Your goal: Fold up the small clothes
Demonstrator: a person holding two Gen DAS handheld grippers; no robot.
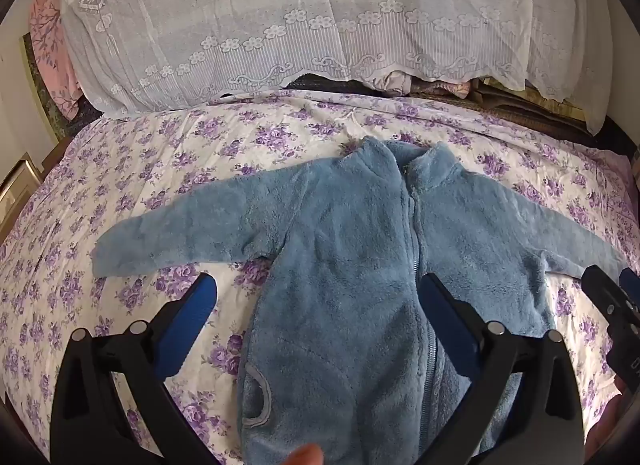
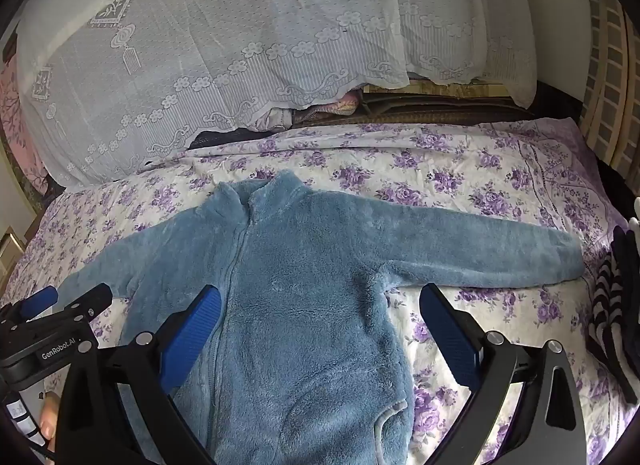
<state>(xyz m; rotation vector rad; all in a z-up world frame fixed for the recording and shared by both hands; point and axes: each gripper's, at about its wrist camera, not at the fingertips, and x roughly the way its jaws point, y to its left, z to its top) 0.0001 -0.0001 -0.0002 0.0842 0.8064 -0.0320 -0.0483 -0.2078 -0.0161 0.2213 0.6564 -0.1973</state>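
Note:
A small blue fleece zip jacket (image 1: 340,249) lies flat, front up, on the floral bedspread (image 1: 120,297), both sleeves spread out sideways and the collar pointing away. It also shows in the right wrist view (image 2: 304,285). My left gripper (image 1: 318,297) is open and empty, hovering over the jacket's left half, its fingers astride that side. My right gripper (image 2: 320,305) is open and empty over the jacket's right half. The left gripper (image 2: 66,299) shows at the left edge of the right wrist view; the right gripper (image 1: 612,285) shows at the right edge of the left wrist view.
A pile covered by a white lace cloth (image 1: 300,17) stands at the back of the bed. A black-and-white striped garment (image 2: 612,325) lies at the bed's right edge. A pink cloth (image 1: 48,45) hangs at far left.

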